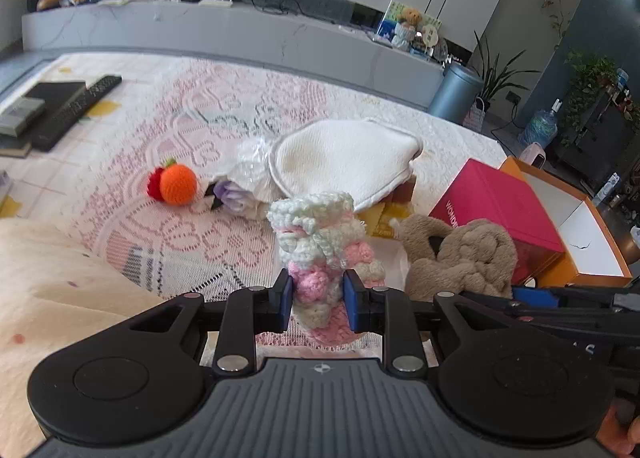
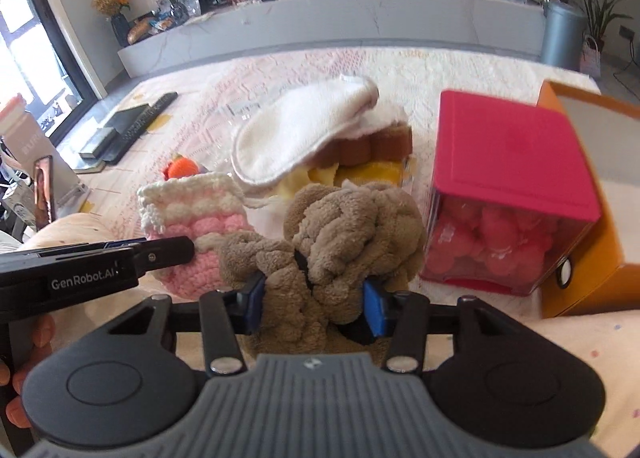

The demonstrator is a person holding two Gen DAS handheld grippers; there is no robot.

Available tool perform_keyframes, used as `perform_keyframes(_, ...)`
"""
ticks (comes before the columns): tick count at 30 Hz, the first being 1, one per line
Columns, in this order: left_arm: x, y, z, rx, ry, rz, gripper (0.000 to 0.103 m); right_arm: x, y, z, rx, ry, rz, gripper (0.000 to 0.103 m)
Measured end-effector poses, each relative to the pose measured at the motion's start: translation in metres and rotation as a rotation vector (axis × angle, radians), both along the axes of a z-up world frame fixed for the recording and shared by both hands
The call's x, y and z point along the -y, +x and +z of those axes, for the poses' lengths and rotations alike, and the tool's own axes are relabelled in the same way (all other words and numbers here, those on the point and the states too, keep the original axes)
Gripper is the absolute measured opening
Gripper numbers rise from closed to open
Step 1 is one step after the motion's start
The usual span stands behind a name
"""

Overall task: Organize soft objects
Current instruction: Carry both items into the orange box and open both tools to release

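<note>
Two soft things are held at this moment, one in each gripper. The left gripper has its blue pads pressed on the lower part of a pink and white crochet pouch, which stands up between the jaws above the lace tablecloth. The right gripper is clamped on a brown plush toy, whose fuzzy body bulges over both pads. The two held things are just beside each other, the pouch on the left side of the plush.

Behind them lies a white cloth pad over some brown and yellow items. An orange crochet fruit with a red piece touching it rests farther left on the cloth, with free table around it. To the right a pink box stands close to the plush; its clear front shows pink shapes inside. Just behind it is an open orange box with a white inside, near the table edge. A black remote control lies at the far left edge.

The left gripper's side, seen in the right wrist view, carries the words "GenRobot.AI". The pink box has white lettering, which seems to begin with "WOND".
</note>
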State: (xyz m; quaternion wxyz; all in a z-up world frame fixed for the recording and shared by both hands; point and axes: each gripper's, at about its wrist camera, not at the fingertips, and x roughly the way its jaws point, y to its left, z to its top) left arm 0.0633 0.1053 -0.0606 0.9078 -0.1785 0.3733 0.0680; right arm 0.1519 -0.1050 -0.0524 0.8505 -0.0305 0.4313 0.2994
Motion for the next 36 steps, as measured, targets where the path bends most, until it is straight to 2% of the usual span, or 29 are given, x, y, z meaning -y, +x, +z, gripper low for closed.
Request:
perform_keyframes(7, 0.02, -0.01, 0.025, 0.028, 0.045, -0.014, 0.029, 0.036, -0.01, 0.037, 0.082, 0.024, -0.009, 0.05)
perform_keyframes(13, 0.045, -0.007, 0.045, 0.071, 0.027, -0.091, 0.029, 0.077, -0.011, 0.065, 0.135, 0.001, -0.025, 0.05)
perform_keyframes(23, 0.116, 0.054, 0.076, 0.127, -0.03, -0.326, 0.029, 0.145, 0.027, 0.098, 0.242, -0.18, -0.057, 0.05)
perform_keyframes(28, 0.157, 0.102, 0.076, 0.097, -0.059, -0.457, 0.029, 0.17, 0.059, 0.098, 0.252, -0.265, -0.032, 0.05)
perform_keyframes(33, 0.2, 0.147, 0.065, 0.015, -0.002, -0.556, 0.029, 0.186, 0.088, 0.084, 0.271, -0.404, 0.035, 0.05)
perform_keyframes(36, 0.218, 0.167, 0.059, -0.032, 0.036, -0.608, 0.029, 0.197, 0.11, 0.072, 0.242, -0.462, 0.064, 0.05)
